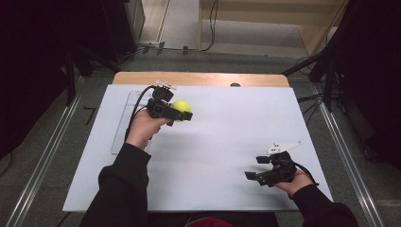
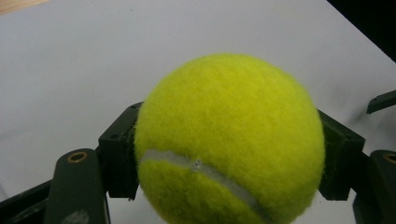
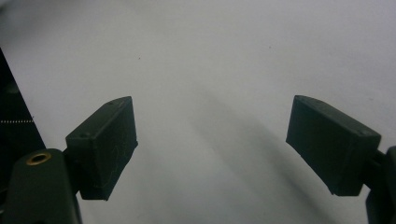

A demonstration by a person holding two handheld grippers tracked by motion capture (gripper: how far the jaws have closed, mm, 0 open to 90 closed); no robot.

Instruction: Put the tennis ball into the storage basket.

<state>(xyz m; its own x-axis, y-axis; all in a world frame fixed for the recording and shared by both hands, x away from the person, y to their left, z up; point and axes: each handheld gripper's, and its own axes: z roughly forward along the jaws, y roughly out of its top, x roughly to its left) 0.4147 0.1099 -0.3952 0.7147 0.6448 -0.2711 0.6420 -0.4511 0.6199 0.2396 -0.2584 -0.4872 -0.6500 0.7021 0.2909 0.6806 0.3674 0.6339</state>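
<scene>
Above the far left part of the white rectangular table sheet (image 1: 222,142), the left gripper (image 1: 182,115) pinches a fuzzy yellow-green tennis ball (image 1: 181,108) between its black jaws. A clear, flat rectangular plastic tray (image 1: 121,124) lies on the white sheet just to the left of the ball, under the person's left hand (image 1: 142,128); whether anything lies in the tray cannot be told from the high view, as hand and cable cover much of it.

Seen from the left gripper view, the tennis ball (image 2: 229,140) shows what the high view cannot: a grey-white curved seam across its lower half and the two jaw pads pressed against its sides, with the white sheet (image 2: 93,60) behind it and a sliver of light wooden table edge (image 2: 18,4) at the top left corner.

Well to the right of the ball and nearer the person, the right gripper (image 1: 253,176) sits low over the white sheet in the person's right hand (image 1: 295,182), a grey three-cornered plate (image 1: 283,147) on top. Its own view gives what the high view leaves unclear: the right gripper (image 3: 212,144) has its jaws spread wide, with bare white sheet (image 3: 210,60) between them and soft shadows falling across it.

Beyond the white sheet, the high view adds the wooden tabletop (image 1: 198,78) along the far edge.
</scene>
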